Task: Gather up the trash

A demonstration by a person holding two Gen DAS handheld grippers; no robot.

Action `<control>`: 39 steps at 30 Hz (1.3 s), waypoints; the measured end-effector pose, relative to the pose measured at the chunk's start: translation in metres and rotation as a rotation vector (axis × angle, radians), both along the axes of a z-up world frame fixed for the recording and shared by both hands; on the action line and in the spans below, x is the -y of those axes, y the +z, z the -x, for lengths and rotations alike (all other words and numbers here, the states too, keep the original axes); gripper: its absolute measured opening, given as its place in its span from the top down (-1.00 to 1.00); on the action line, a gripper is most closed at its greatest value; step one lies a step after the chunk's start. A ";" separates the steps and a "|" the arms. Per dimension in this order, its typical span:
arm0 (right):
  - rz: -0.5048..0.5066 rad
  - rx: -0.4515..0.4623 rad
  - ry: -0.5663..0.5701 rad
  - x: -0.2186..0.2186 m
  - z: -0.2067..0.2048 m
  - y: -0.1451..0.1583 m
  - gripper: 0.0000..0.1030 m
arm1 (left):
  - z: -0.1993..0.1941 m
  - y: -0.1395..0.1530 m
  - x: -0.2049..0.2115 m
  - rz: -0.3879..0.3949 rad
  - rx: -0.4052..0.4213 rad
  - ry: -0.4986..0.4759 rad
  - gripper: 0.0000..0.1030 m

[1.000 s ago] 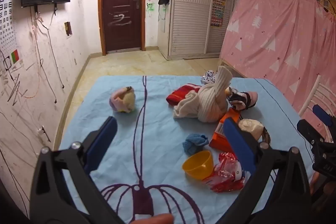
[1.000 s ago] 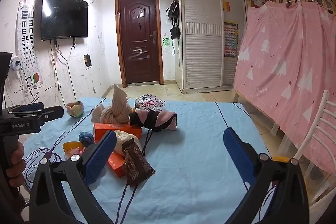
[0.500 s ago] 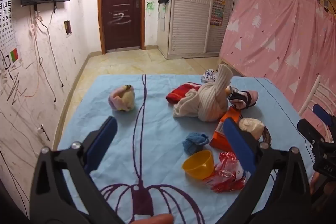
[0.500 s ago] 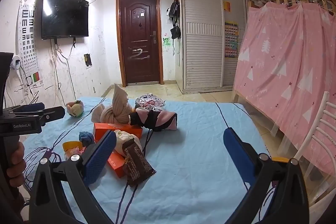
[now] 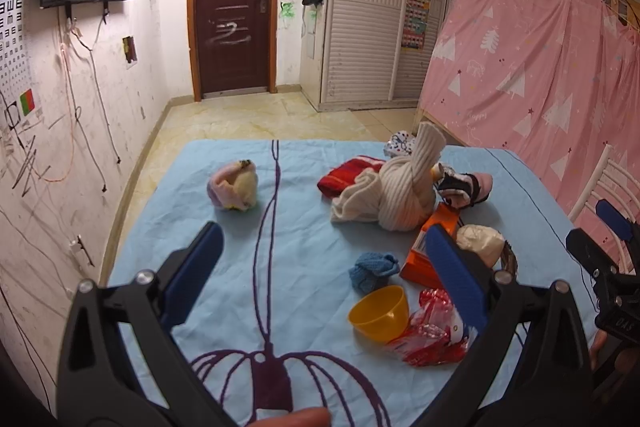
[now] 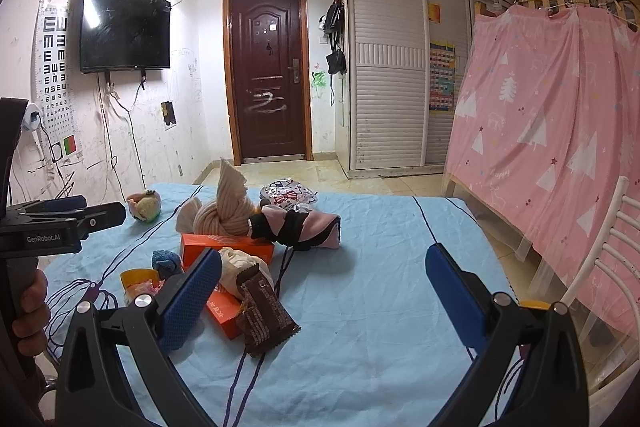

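— How did the left hand-held gripper (image 5: 320, 267) stand?

— Spread wide, empty, above the blue sheet (image 5: 288, 247). The right hand-held gripper (image 6: 324, 291) gaped the same, holding nothing.

— And the trash?

— On the sheet: a red crinkled wrapper (image 5: 430, 335) touching a yellow cup (image 5: 379, 313), and a brown snack wrapper (image 6: 266, 315) lying against an orange box (image 6: 226, 247). A knotted cream cloth (image 5: 400, 193) sat just behind the box.

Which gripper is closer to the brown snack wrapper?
Right. The right gripper hangs open with the brown snack wrapper just ahead by its left finger. The left gripper is open farther off, past the yellow bowl.
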State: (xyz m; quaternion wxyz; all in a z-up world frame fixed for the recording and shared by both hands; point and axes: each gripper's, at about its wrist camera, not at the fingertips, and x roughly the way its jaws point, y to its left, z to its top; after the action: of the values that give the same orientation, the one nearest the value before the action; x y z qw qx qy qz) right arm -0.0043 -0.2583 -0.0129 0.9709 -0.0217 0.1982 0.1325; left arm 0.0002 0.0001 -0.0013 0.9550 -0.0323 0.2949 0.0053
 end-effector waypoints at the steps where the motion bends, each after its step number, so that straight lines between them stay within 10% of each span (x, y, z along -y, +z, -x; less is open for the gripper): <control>1: 0.000 0.000 0.000 0.000 0.000 0.000 -0.84 | 0.000 0.000 0.000 0.001 0.000 -0.001 -0.88; 39: 0.006 0.009 0.002 -0.002 -0.001 0.003 -0.84 | -0.001 -0.001 -0.001 0.006 -0.003 0.001 -0.88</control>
State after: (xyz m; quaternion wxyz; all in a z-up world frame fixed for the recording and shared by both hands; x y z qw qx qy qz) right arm -0.0036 -0.2562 -0.0096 0.9716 -0.0253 0.1940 0.1330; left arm 0.0011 0.0009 -0.0023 0.9545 -0.0351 0.2962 0.0049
